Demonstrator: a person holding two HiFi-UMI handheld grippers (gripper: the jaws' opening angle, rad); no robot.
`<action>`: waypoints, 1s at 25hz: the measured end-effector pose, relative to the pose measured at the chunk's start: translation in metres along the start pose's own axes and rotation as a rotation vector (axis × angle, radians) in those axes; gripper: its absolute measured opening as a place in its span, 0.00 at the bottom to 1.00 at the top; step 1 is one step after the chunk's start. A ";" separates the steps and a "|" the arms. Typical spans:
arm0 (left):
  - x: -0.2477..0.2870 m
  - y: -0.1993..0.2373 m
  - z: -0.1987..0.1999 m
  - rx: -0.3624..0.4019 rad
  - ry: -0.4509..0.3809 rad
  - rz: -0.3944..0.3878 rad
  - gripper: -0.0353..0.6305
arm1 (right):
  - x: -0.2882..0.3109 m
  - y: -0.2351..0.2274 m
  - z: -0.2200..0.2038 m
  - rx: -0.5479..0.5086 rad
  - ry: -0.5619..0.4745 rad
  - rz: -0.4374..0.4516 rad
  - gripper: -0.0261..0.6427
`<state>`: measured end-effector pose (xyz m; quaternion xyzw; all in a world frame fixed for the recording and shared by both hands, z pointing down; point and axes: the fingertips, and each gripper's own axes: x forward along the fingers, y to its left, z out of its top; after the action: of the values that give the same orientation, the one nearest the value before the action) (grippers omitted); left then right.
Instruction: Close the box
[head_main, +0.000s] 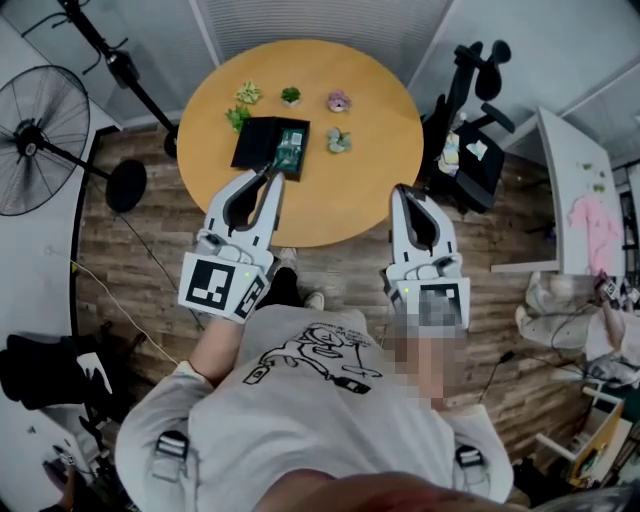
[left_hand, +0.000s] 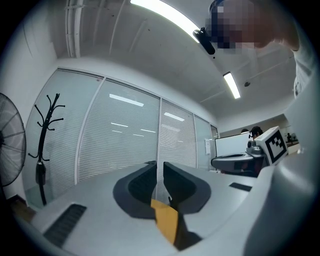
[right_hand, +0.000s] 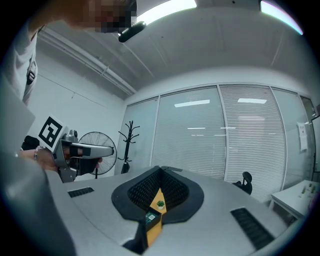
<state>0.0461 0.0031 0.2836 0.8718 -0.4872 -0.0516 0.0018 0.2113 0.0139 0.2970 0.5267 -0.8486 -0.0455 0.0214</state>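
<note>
- The box (head_main: 258, 146) lies open on the round table (head_main: 350, 200), left of the table's middle as I look down and nearer its far side than its near edge.
- Spread open, the box has its long axis running across my view, left to right, with the right end tipped slightly toward me.
- Its plain black half is on the left. The half holding the green contents (head_main: 291, 150) is on the right.
- Taken alone, that right half is longer front to back, and its near end points roughly at my left gripper.
- Left gripper (head_main: 272, 174): in the head view the tip lies over the box's near edge, between the two halves. I cannot tell whether it touches.
- In the left gripper view its jaws are together, with only a thin slit between them and nothing in it. They aim up at the blinds (left_hand: 125, 145), with a sliver of table showing below.
- Right gripper (head_main: 403, 190): the tip is over the table's near right part, well apart from the box.
- In the right gripper view its jaw tips meet and grip nothing. The box and one plant show small through the gap behind the tips.
- Small plants (head_main: 290, 95) sit near the box's far and right sides.
</note>
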 end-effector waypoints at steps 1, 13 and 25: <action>0.001 0.003 0.000 -0.001 -0.001 0.001 0.12 | 0.003 0.000 -0.001 -0.002 -0.001 -0.001 0.06; 0.037 0.062 -0.001 -0.013 -0.011 0.004 0.12 | 0.073 0.001 0.002 -0.019 -0.005 0.005 0.06; 0.079 0.125 -0.005 -0.029 0.006 -0.026 0.12 | 0.149 0.003 0.003 -0.011 0.015 -0.011 0.06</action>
<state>-0.0183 -0.1303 0.2882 0.8780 -0.4751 -0.0562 0.0154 0.1422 -0.1180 0.2921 0.5317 -0.8451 -0.0464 0.0305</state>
